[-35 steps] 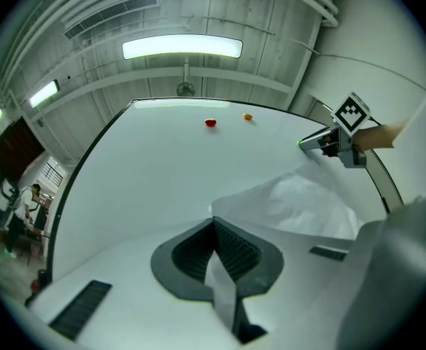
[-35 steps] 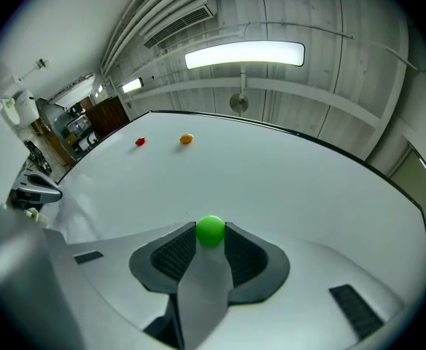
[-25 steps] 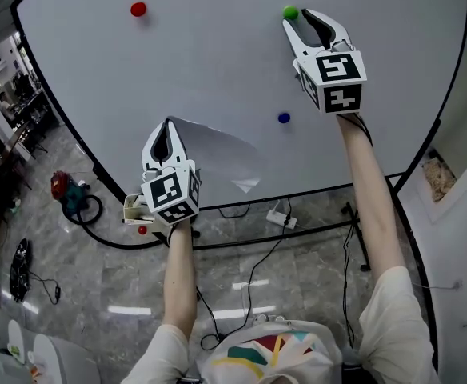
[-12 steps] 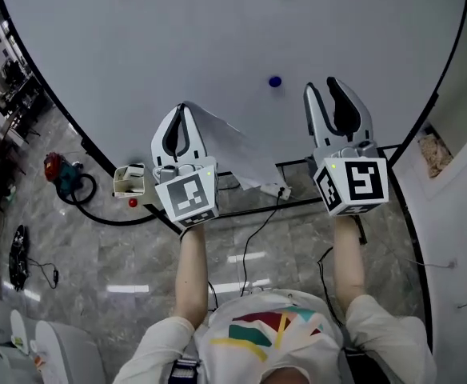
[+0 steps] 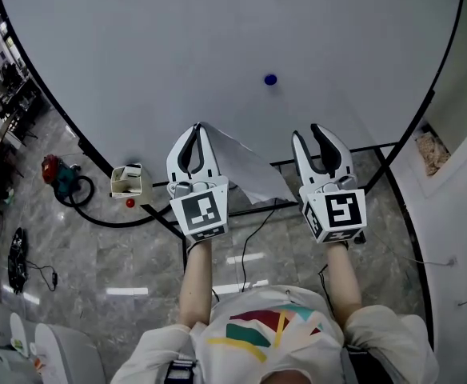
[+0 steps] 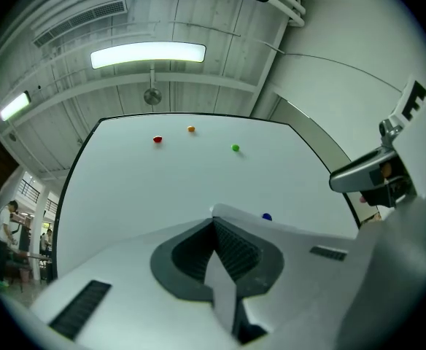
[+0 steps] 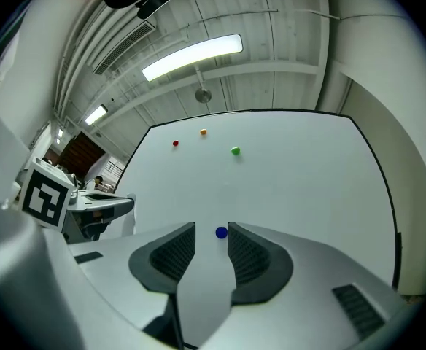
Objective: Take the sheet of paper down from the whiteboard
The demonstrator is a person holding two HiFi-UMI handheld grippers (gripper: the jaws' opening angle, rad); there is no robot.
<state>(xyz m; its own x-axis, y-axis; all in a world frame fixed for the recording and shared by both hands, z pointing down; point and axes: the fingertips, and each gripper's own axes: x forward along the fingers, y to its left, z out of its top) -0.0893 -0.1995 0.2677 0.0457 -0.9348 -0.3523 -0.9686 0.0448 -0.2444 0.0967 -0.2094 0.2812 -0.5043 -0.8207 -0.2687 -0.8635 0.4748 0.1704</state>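
The large white whiteboard with a black frame [image 5: 217,46] is cut off at the top of the head view, with bare board open all round the small blue magnet [image 5: 270,79]. The white sheet of paper [image 5: 245,166] hangs free across the board's lower edge, clenched in the left hand-held gripper [image 5: 197,130], which hides its gripped edge. To the sheet's right, the right hand-held gripper [image 5: 307,133] is released and empty.
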